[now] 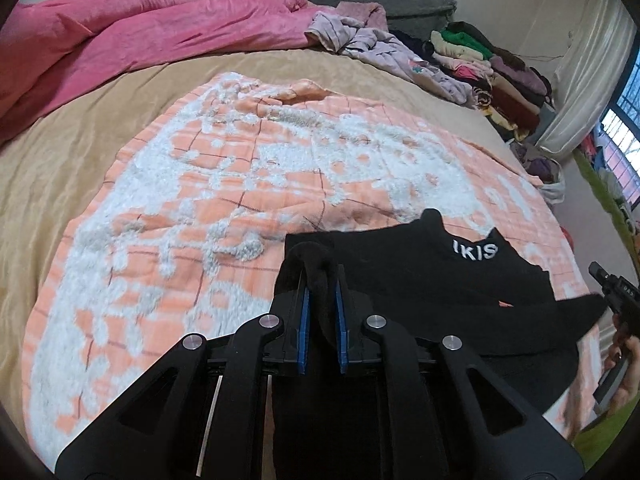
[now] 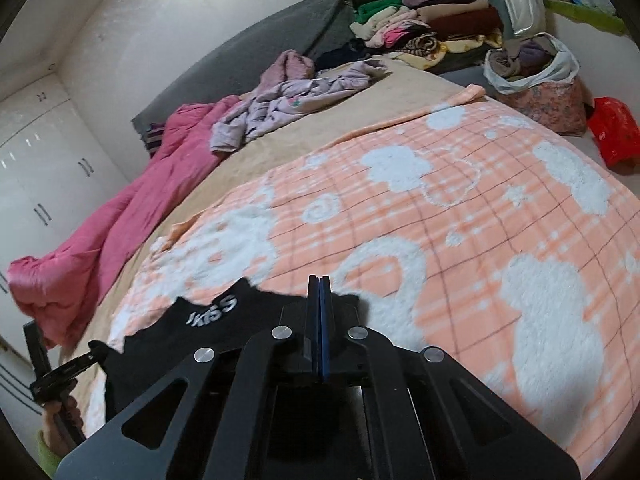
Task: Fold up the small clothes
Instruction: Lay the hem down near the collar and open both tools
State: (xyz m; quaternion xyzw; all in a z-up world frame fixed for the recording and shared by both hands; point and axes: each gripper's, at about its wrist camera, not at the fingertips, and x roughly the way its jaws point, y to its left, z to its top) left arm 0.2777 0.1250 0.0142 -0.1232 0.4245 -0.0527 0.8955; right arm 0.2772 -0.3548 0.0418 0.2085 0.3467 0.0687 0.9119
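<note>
A small black garment (image 1: 432,280) with white lettering lies spread at the near edge of the peach-and-white blanket (image 1: 224,184). My left gripper (image 1: 320,276) is shut on a bunched fold at the garment's left corner. In the right wrist view the same black garment (image 2: 192,332) stretches left from my right gripper (image 2: 319,284), whose blue pads are pressed together on the garment's right edge. The right gripper also shows in the left wrist view (image 1: 612,292) at the garment's right corner, held by a hand. The left gripper shows at the far left of the right wrist view (image 2: 60,372).
A pink duvet (image 1: 132,36) lies bunched at the back left of the bed. Loose lilac clothes (image 1: 372,44) and a pile of folded clothes (image 1: 500,72) sit at the back right. A bag of clothes (image 2: 532,64) and a red bag (image 2: 612,132) stand beside the bed.
</note>
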